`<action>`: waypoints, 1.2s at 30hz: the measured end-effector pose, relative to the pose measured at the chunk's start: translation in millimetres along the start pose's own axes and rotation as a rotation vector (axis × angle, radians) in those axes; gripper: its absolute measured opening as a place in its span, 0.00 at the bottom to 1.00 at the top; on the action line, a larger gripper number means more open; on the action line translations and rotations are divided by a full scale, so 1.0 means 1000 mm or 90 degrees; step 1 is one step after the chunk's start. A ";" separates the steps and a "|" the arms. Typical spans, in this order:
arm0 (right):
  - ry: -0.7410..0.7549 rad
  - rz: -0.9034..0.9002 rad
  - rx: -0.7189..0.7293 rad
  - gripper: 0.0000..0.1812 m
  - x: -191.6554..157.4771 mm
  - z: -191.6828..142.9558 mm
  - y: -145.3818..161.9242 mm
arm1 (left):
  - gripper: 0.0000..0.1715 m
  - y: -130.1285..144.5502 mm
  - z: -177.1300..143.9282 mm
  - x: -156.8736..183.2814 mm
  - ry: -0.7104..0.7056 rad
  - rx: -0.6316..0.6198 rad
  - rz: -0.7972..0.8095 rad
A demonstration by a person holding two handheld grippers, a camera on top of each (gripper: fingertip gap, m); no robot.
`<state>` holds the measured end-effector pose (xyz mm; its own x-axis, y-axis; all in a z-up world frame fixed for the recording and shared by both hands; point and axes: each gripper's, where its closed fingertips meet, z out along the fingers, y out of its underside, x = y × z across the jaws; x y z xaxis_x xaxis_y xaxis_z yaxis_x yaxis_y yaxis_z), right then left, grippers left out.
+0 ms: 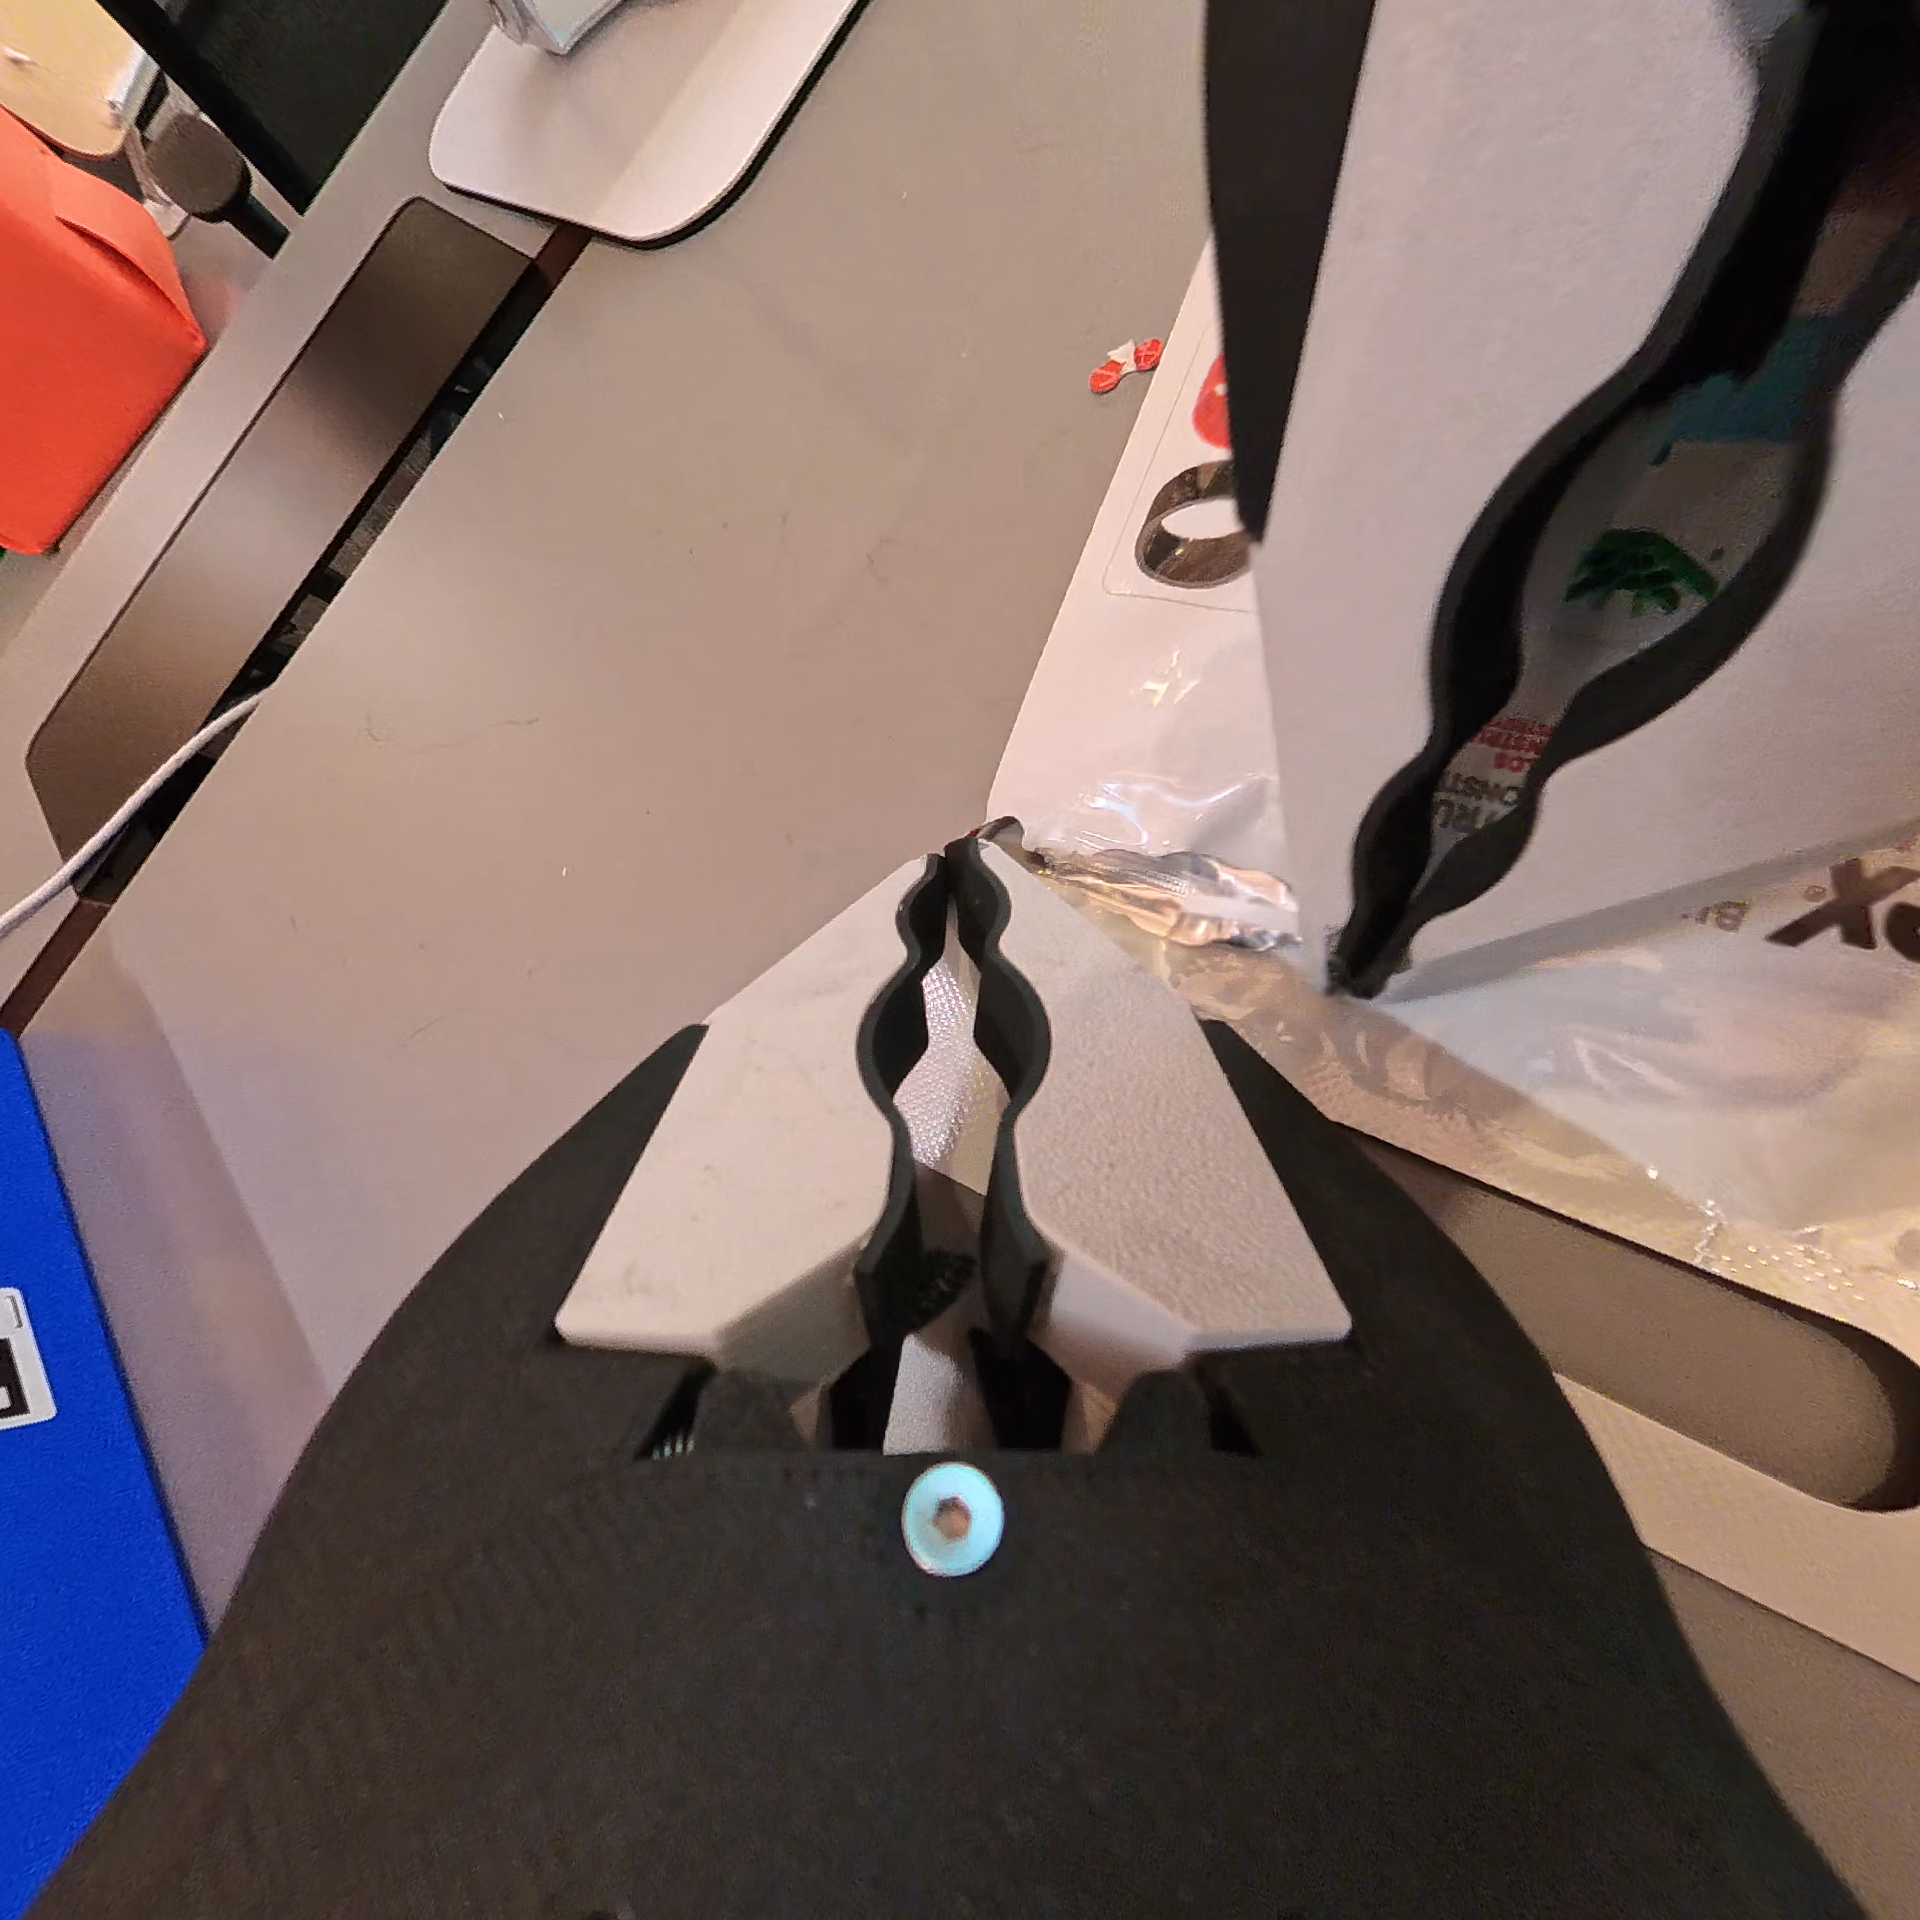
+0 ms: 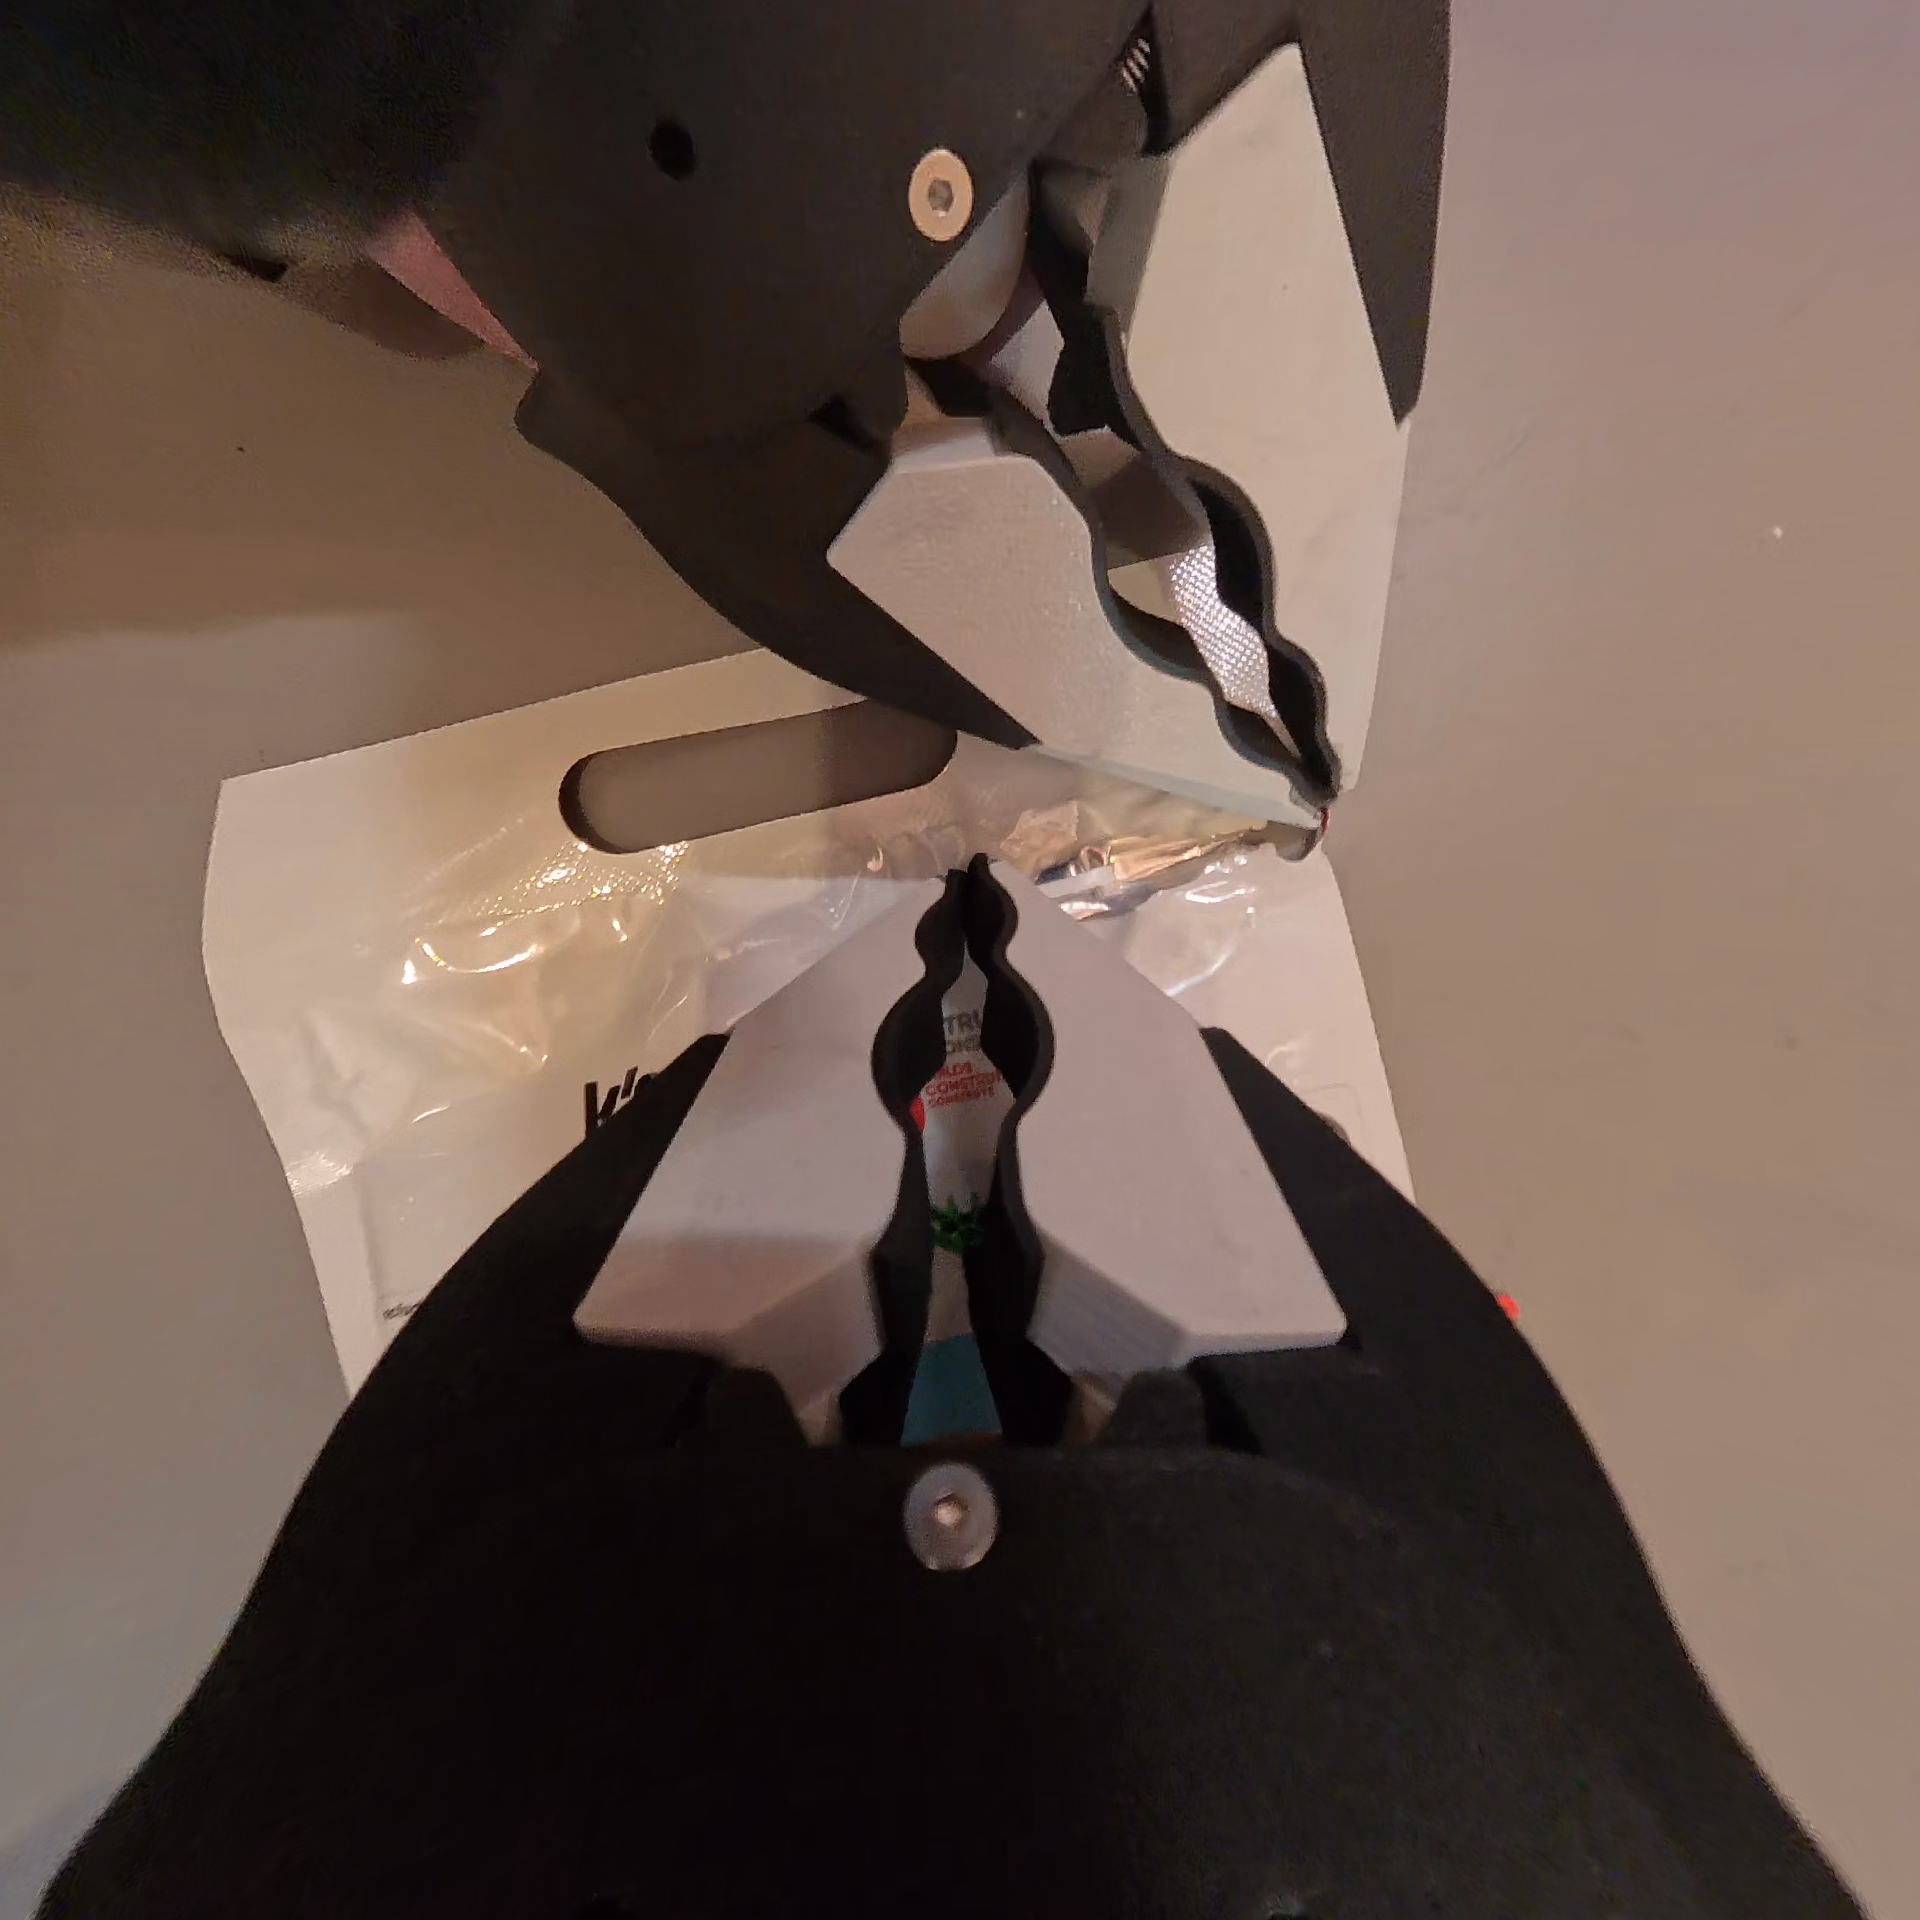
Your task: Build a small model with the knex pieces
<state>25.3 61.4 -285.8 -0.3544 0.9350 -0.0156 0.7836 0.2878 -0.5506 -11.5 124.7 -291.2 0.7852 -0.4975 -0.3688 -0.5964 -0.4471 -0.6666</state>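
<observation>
Item: white pouch [image 2: 416, 935], foil-lined, printed, with a cut-out handle slot [image 2: 748, 774]
- Place: lies flat on the grey table [image 1: 623, 623]. Its top edge, crumpled with silver foil [image 1: 1174, 883] showing, lies between the two grippers.

Item: left gripper [image 1: 951, 857]
- State: wavy black jaws drawn together and meeting at the tips.
- Hold: a strip of embossed silver material shows in the gaps between the jaws. The tips pinch the pouch at its top corner, where a small red fleck shows.
- Also seen: in the right wrist view it comes in from above and slants down to that same corner [image 2: 1314, 790].

Item: right gripper [image 2: 971, 878]
- State: jaws closed and tips touching.
- Hold: nipped onto the crumpled foil edge, just beside the left gripper's hold. Pouch printing is visible through the gaps behind the tips.
- Also seen: in the left wrist view it descends steeply onto the pouch edge [image 1: 1361, 977].

Surroundings, all well apart from the pouch
- orange box [image 1: 83, 343] at far left
- blue box [image 1: 73, 1455] at near left
- white cable [image 1: 104, 800] by the table's edge
- flat white stand base [image 1: 623, 135] beyond
- small red scraps [image 1: 1122, 364] on the table near the pouch's far side
</observation>
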 end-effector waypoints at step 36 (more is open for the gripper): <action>-0.042 -0.004 0.013 0.00 0.012 -0.002 -0.008 | 0.01 -0.001 0.000 -0.001 0.002 0.000 -0.008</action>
<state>15.8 71.1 -280.5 -0.3922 0.9174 -0.0670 0.7709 0.2881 -0.5680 -11.6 125.7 -290.0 0.7923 -0.4937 -0.3585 -0.5862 -0.4532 -0.6716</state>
